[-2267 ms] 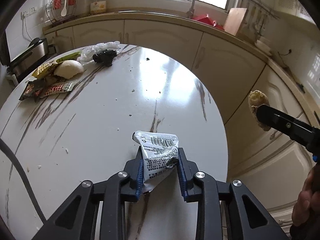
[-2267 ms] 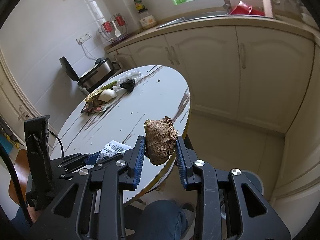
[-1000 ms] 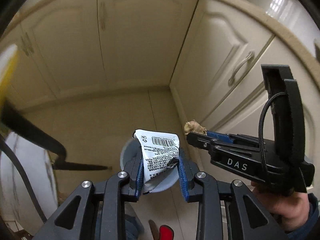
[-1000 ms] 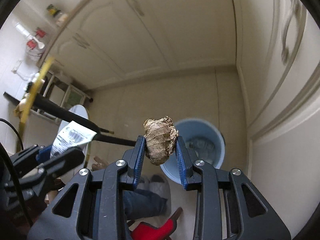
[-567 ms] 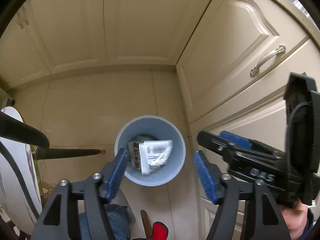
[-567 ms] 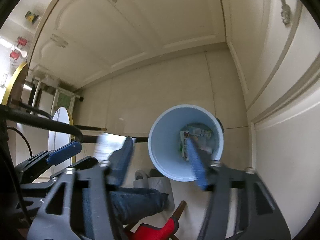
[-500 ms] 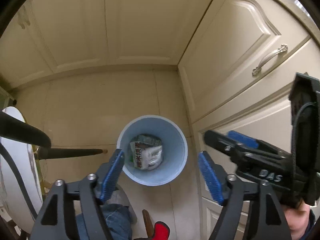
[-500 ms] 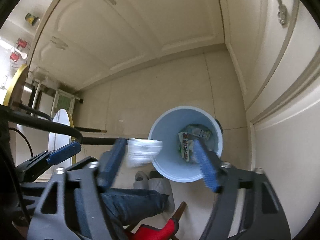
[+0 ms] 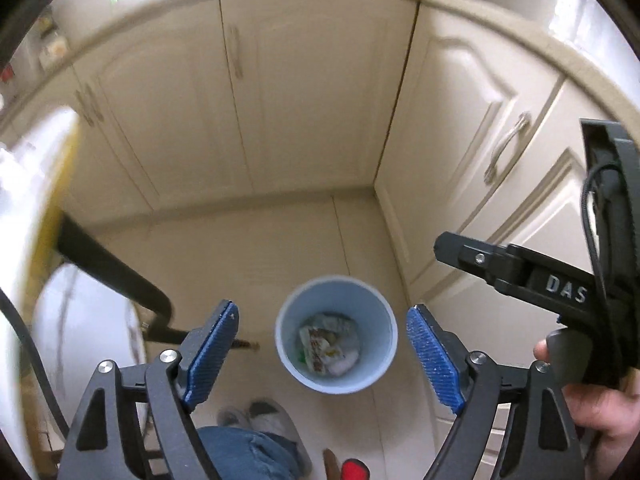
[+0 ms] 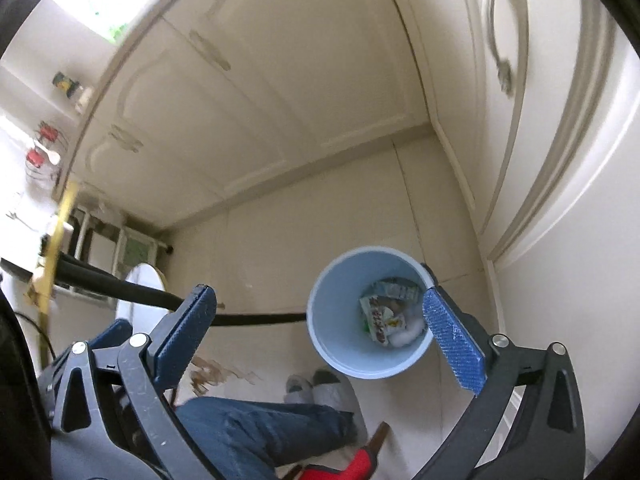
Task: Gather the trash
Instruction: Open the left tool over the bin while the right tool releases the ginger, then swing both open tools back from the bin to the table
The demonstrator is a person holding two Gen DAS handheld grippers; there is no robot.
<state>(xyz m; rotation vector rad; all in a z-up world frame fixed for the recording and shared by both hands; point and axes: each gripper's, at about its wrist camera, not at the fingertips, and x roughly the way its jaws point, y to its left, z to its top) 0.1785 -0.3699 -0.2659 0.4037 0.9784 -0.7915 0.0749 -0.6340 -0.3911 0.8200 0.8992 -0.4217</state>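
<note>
Both grippers hang above the blue bin (image 9: 337, 380) on the floor. The left gripper (image 9: 322, 354) and the right gripper (image 10: 320, 334) have just been opening; their fingers are spread wide with nothing between them. Trash (image 10: 386, 318), seemingly wrappers, lies inside the bin.

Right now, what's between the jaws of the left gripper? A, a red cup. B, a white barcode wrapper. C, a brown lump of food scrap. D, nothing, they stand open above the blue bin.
D: the left gripper has its jaws spread wide with nothing between them, having just been opening, and the blue bin with wrappers inside sits on the floor below.
</note>
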